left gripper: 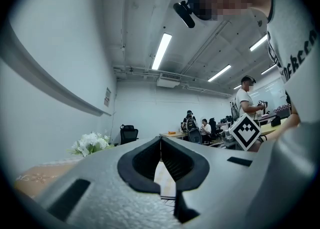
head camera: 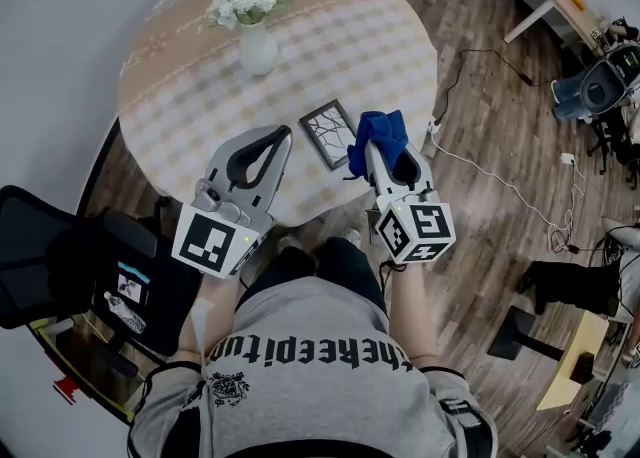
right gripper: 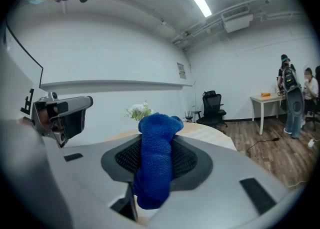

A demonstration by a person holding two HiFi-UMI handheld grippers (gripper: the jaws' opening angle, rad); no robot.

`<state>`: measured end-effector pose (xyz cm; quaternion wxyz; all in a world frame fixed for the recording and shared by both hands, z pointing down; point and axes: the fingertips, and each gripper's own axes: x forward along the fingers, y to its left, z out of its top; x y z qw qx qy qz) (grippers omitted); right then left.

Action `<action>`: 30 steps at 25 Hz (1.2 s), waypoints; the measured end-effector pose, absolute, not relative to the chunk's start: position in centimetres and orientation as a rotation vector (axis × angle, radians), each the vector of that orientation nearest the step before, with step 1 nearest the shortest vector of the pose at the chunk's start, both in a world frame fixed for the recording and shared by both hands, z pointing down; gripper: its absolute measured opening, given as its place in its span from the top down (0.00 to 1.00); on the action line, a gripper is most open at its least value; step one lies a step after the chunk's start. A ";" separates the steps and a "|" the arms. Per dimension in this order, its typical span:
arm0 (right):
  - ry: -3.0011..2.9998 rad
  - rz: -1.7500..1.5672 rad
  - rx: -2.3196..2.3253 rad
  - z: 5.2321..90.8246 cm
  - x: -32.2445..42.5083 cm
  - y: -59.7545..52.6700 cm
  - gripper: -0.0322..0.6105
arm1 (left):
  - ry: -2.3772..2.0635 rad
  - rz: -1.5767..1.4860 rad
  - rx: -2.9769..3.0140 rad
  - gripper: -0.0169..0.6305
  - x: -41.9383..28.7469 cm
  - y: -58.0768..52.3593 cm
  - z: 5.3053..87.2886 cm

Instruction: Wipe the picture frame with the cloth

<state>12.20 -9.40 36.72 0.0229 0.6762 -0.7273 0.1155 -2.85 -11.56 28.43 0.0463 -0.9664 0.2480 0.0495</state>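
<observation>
A small dark picture frame (head camera: 329,132) with a branching pattern lies flat on the round table (head camera: 200,76) near its front edge. My right gripper (head camera: 384,151) hovers just right of the frame, shut on a blue cloth (head camera: 380,132) that bunches up between the jaws (right gripper: 156,160). The left gripper (head camera: 281,136) is held above the table's front edge, left of the frame, with its tips together and nothing held (left gripper: 161,140).
A white vase of white flowers (head camera: 254,18) stands at the back of the table. A black chair (head camera: 60,266) is at my left. Cables (head camera: 500,186) trail over the wooden floor at right. People and desks show far off in the gripper views.
</observation>
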 end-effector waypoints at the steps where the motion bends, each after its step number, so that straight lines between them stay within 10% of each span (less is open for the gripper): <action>1: -2.258 0.349 2.096 36.4 12.3 -9.3 0.73 | 0.754 0.153 -2.947 0.95 -2.7 -11.5 28.3; 30: -2.598 0.195 1.772 31.1 16.0 -3.5 0.73 | 1.137 0.147 -2.746 0.95 1.8 -1.8 25.4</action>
